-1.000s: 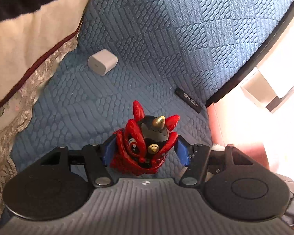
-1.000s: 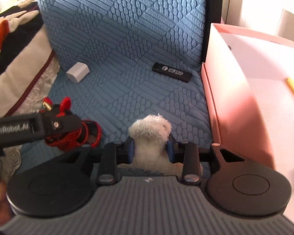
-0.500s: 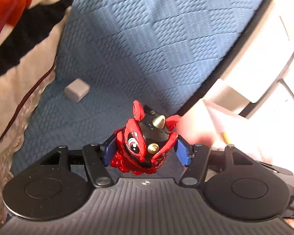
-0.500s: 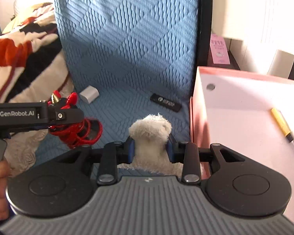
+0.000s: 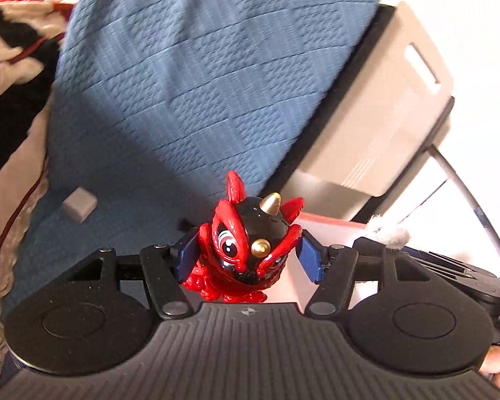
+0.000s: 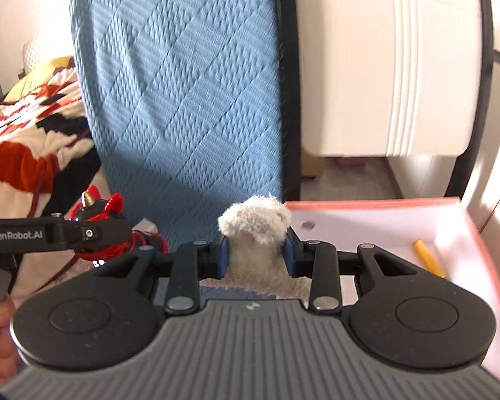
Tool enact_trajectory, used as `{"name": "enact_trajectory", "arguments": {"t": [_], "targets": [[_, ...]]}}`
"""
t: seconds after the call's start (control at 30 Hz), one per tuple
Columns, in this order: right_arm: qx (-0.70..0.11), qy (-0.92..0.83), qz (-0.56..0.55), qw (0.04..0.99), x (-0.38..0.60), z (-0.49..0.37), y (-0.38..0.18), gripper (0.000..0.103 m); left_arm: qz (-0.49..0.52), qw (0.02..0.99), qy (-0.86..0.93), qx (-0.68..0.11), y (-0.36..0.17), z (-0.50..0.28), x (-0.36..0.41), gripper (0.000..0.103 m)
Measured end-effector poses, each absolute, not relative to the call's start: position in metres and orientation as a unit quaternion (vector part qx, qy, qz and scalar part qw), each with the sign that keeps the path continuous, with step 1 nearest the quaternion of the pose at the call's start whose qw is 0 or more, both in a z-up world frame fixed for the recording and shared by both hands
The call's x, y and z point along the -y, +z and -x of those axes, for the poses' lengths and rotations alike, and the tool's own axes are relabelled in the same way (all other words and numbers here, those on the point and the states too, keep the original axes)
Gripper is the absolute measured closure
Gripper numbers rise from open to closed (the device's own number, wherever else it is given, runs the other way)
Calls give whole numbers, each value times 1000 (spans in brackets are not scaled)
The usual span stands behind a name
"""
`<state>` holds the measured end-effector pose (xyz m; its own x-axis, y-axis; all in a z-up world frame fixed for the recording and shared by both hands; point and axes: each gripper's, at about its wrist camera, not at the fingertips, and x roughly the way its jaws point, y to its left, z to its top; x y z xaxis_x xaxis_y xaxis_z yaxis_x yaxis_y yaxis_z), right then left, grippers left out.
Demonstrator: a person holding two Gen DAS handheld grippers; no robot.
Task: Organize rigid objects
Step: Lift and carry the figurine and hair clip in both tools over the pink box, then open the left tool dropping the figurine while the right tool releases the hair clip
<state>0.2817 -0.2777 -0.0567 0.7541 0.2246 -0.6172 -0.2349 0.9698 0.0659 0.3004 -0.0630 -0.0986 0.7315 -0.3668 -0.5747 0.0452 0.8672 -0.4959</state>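
Observation:
My left gripper (image 5: 248, 255) is shut on a glossy red and black dragon figurine (image 5: 246, 250) with gold horns, held in the air above the blue quilted mat (image 5: 200, 83). It also shows at the left of the right wrist view (image 6: 100, 230). My right gripper (image 6: 255, 253) is shut on a fluffy white plush toy (image 6: 255, 230), held up at the near left edge of the pink box (image 6: 473, 233). The plush tip shows in the left wrist view (image 5: 388, 233). A white cube charger (image 5: 79, 205) lies on the mat.
The pink box holds a yellow pen (image 6: 428, 256) and a small round coin-like thing (image 6: 307, 225). A white cabinet (image 6: 383, 83) stands behind it. A patterned blanket (image 6: 33, 143) lies left of the mat.
Both grippers have risen with their loads and moved toward the pink box. The mat and charger have dropped farther away, and the black stick on the mat has gone out of sight.

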Motion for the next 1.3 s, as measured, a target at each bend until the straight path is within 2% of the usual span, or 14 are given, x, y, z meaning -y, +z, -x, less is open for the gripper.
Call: {"name": "enact_trajectory", "arguments": {"t": [0.3,0.53,0.97,1.3], "targets": [[-305,105,13,947,313,-277,-30,67,231,900,-150,-338,-62,-316,114,35],[-309,73,18,948,351,-269,-33,67,224,895,-178,-343,-60,-322,159,35],[-375,20,29,926,410,-266,-91,67,166,879,-204,-397,-108,-342,232,35],[-449,-7,17,893,445,-275,-159,67,125,854,-216,-457,-165,-353,277,35]]}}
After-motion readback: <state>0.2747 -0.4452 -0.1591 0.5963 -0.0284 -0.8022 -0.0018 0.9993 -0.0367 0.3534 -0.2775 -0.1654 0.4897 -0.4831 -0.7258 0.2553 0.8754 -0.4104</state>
